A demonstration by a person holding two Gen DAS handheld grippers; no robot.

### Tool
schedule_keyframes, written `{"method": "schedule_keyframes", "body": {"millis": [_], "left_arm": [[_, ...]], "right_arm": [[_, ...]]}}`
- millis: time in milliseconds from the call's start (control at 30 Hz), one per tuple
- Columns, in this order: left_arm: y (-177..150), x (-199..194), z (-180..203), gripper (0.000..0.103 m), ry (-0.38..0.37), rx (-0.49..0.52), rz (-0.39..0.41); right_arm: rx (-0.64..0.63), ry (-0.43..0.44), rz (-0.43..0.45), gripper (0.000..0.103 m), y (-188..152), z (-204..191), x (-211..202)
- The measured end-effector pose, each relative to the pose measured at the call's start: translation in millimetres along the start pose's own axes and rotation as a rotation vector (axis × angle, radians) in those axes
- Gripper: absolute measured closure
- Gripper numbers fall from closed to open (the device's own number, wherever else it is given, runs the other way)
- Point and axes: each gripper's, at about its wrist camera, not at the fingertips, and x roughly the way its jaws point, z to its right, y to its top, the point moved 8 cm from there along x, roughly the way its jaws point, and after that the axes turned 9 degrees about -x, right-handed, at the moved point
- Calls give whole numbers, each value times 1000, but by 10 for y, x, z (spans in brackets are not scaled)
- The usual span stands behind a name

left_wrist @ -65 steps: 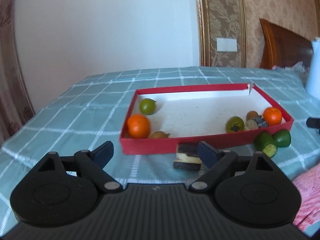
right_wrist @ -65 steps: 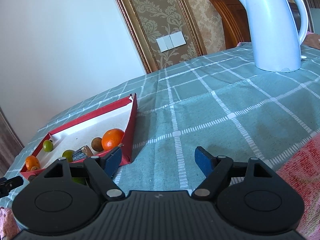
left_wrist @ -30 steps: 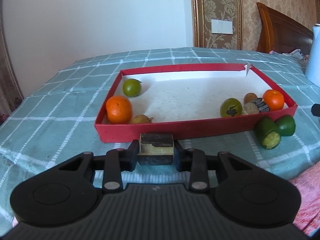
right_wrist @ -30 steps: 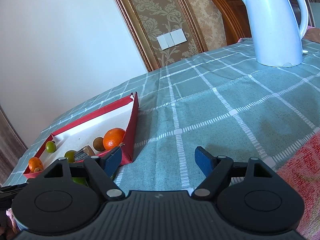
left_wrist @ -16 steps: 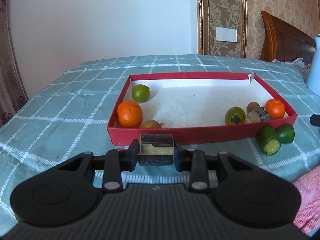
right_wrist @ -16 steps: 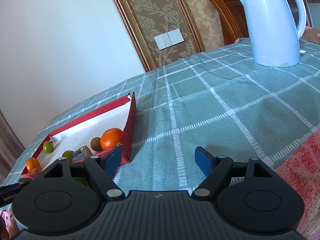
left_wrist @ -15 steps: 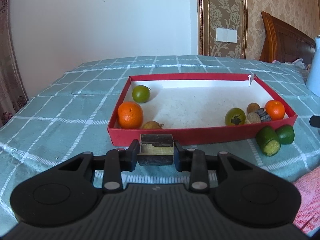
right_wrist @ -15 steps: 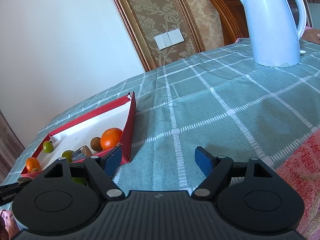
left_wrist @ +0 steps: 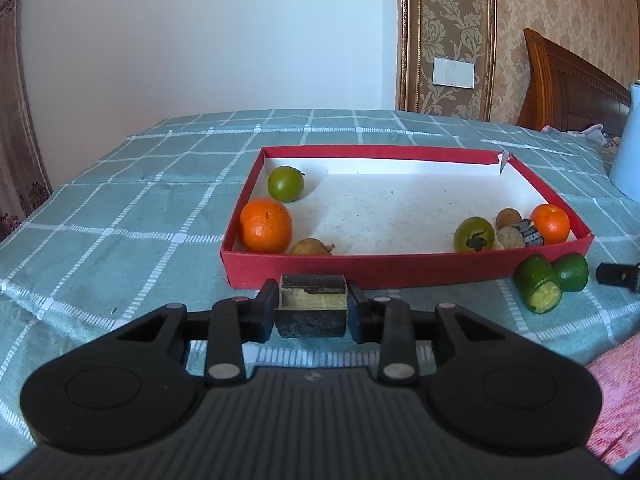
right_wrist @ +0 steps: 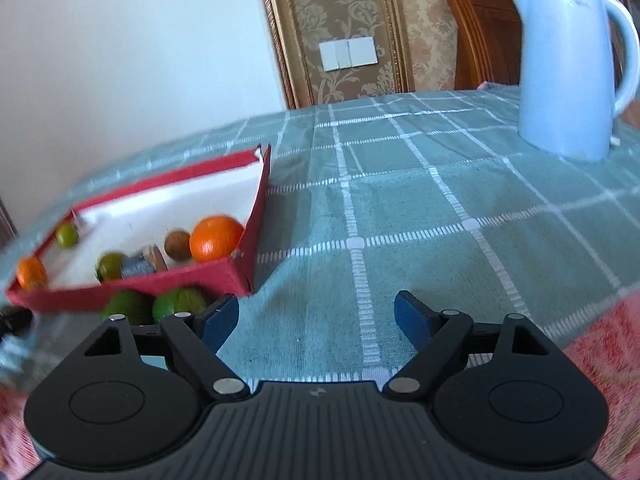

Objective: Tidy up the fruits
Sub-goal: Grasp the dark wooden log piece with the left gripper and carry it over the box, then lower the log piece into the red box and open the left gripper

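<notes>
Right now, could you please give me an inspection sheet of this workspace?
Surface: checked green cloth, some wrinkles.
Job's things: red tray holds two oranges, two green fruits, small brown pieces. Two green pieces lie outside its near wall.
Clutter: kettle far right on the cloth; red towel at the near edge.
Grippers: left gripper shut on a dark block before the tray; right gripper opening, nothing between its jaws.
Cables: nothing seen.
Surroundings: white wall, patterned wallpaper, switch plate, wooden headboard.
</notes>
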Motion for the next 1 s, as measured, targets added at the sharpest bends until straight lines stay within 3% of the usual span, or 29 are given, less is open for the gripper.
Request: {"method": "schedule_keyframes", "body": {"millis": [200, 433, 667, 1000], "left_arm": [[20, -1, -68, 71, 2, -14, -1], [100, -75, -89, 71, -6, -23, 14], [288, -171, -66, 71, -16, -12, 53], [645, 179, 86, 71, 29, 23, 47]], "right_arm": [[-88, -58, -43, 14, -11, -94, 63], [-84, -76, -55, 8, -9, -65, 88], [-82, -76, -56, 7, -10, -57, 91], [-84, -71, -57, 6, -15, -76, 93]]}}
